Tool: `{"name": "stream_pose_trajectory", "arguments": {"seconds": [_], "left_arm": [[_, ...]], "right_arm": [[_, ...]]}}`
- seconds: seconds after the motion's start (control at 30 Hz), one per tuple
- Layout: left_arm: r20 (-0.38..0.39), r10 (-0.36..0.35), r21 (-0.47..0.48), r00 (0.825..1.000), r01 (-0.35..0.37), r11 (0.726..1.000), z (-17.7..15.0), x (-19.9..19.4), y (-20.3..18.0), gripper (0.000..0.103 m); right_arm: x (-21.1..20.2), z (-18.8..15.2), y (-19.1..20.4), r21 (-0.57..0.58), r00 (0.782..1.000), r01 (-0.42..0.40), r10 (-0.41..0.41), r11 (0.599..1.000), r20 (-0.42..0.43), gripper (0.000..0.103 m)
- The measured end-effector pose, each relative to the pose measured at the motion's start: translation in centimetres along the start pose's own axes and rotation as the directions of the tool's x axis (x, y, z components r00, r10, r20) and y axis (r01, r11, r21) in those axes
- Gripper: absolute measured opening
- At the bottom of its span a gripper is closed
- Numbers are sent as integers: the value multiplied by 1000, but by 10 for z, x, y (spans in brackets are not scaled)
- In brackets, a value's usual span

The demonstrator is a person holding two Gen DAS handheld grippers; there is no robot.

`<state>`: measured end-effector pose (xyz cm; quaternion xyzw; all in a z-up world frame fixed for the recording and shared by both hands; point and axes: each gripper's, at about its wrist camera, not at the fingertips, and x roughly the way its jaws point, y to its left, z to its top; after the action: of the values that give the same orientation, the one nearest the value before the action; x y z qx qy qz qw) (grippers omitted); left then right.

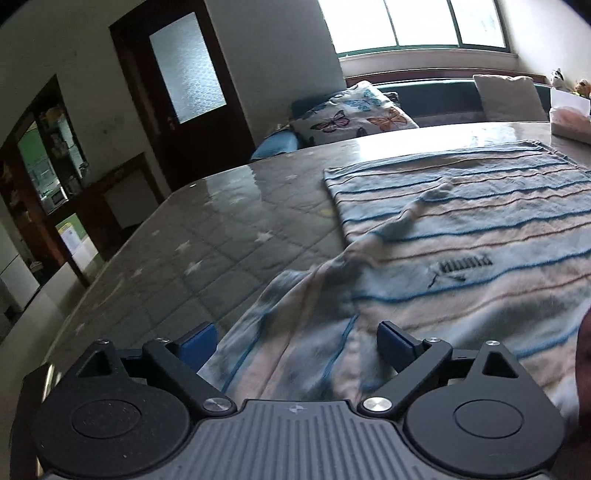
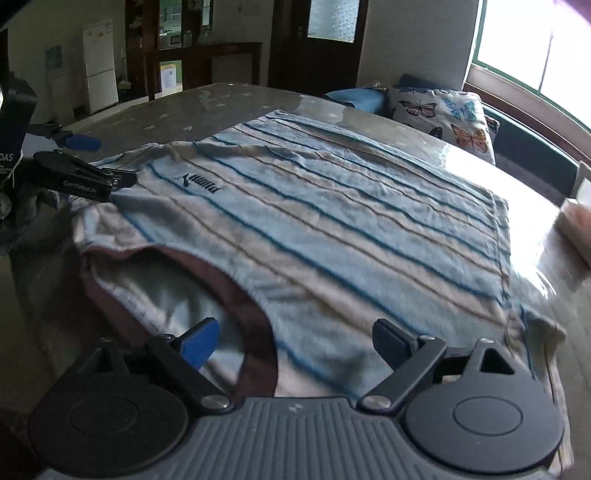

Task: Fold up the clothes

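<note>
The striped T-shirt [image 2: 332, 221] lies spread on the glossy counter [image 1: 221, 229], collar at the near edge. Left tool [image 1: 297, 341] and right tool [image 2: 291, 339] both stand apart, holding nothing. Judged light, limp, prone to wrinkling; best pinched at shoulder seams or hem corners.

This is a home: a living room with a bench seat [image 1: 424, 92] under the window [image 1: 413, 22], a butterfly cushion [image 1: 351, 114], a wooden door [image 1: 184, 74] and a white fridge [image 2: 99, 66].
</note>
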<state>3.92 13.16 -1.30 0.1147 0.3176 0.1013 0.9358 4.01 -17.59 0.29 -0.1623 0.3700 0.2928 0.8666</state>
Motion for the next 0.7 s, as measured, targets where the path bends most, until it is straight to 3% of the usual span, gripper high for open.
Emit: {"name": "stream_pose_trajectory", "arguments": {"seconds": [0.23,0.47,0.6,0.7], "left_arm": [[-8,25,-18,1000,-26,1000,-10,-10,6,100],[-13,52,-13,999,-52,999,-7,-13,4,100],[7,52,-13,999,-52,999,-2,-21,2,100],[26,44,-17,999,-44,999,3,-27,-1,100]], "right_arm": [[-22,-23,-13,117,998,-52,55,992,-22,92],[-37,-32,-23,173,999,-48,50,984,-6,91],[-54,-28,-29,206,997,-13,-3,979,75,91],[-53,-26,-37,233,995,21,-43,972,89,91]]}}
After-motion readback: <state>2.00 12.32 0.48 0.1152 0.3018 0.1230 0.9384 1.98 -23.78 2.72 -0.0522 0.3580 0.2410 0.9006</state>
